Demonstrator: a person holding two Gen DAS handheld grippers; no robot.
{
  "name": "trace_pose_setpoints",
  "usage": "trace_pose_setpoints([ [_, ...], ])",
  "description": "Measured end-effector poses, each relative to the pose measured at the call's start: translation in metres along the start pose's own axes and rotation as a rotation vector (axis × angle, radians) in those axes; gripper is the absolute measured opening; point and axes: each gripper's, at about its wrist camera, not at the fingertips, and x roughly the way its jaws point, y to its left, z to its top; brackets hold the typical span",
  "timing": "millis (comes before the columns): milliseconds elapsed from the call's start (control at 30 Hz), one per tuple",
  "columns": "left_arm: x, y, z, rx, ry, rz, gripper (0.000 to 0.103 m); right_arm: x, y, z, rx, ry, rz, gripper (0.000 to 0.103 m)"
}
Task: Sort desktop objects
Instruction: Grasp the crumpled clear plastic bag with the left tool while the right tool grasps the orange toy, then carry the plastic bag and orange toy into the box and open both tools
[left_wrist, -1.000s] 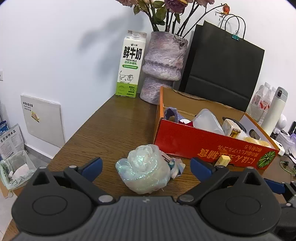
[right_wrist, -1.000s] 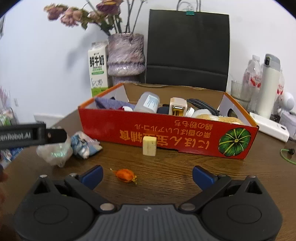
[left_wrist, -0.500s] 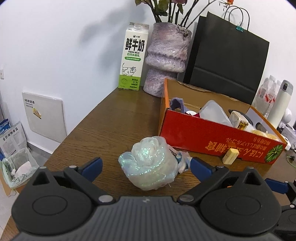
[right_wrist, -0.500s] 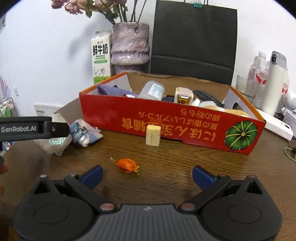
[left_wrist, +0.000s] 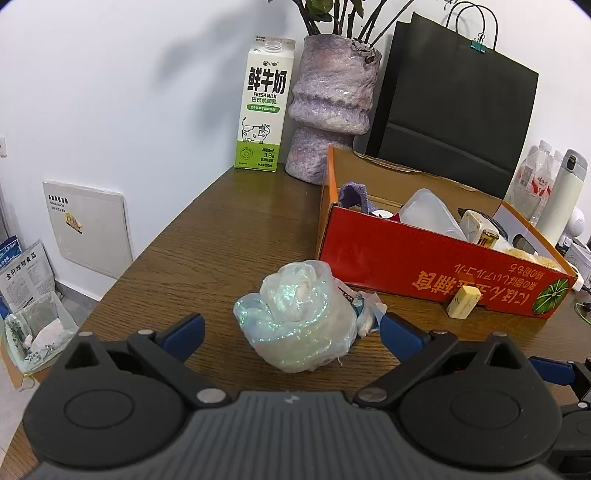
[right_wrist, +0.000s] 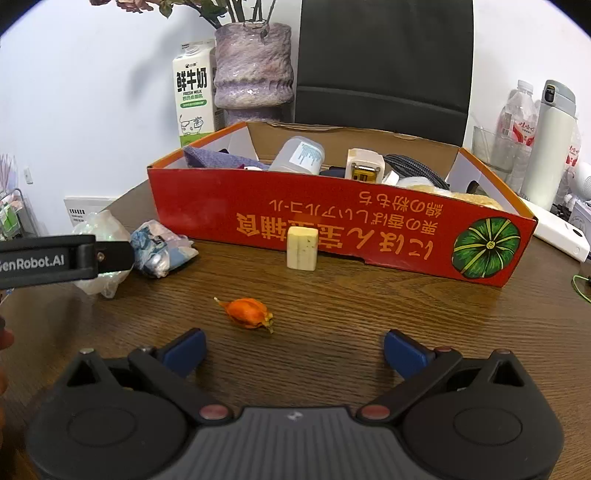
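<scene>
between open fingers (left_wrist: 184, 330): plastic bag (left_wrist: 299, 325)

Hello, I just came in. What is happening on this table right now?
A person is sorting loose things on a wooden table with two handheld grippers. The left gripper is open around a crumpled plastic bag and has not closed on it. The right gripper is open and empty, just short of a small orange dried pod. A pale block stands against the red cardboard box, which already holds several items. A crumpled wrapper lies beside the bag.
</scene>
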Motion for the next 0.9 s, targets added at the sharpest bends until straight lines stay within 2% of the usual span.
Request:
trace_pose_setpoints([
  [200,0.003,0.0,0.001,-0.008,-0.016,0.018,0.103,0.008,0.004,0.007,-0.001,0.001,0.013,0.102],
  [233,0.004,0.001,0.001,-0.008,-0.014,0.016,0.103,0.008,0.006,0.008,-0.005,-0.007,0.018,0.095],
  [267,0.004,0.001,0.001,-0.012,-0.014,0.014,0.102,0.008,0.007,0.01,-0.01,-0.02,0.025,0.077],
  [300,0.003,0.002,0.001,-0.018,-0.018,0.012,0.098,0.006,0.01,0.01,-0.021,-0.037,0.034,0.065],
  [367,0.003,0.004,0.002,-0.028,-0.022,0.001,0.082,0.002,0.013,0.01,-0.048,-0.053,0.067,0.012],
  [433,0.004,0.005,0.003,-0.032,-0.006,-0.017,0.053,-0.001,0.016,0.009,-0.072,-0.056,0.098,0.013],
  [500,0.005,0.005,0.003,-0.025,0.01,-0.037,0.04,-0.006,0.019,0.007,-0.079,-0.065,0.131,0.013],
  [667,-0.006,0.003,0.006,-0.016,-0.048,-0.053,0.038,-0.015,0.023,0.006,-0.08,-0.112,0.133,0.013],
  [900,-0.008,0.002,0.006,-0.015,-0.051,-0.057,0.038,-0.015,0.021,0.006,-0.067,-0.114,0.118,0.013],
])
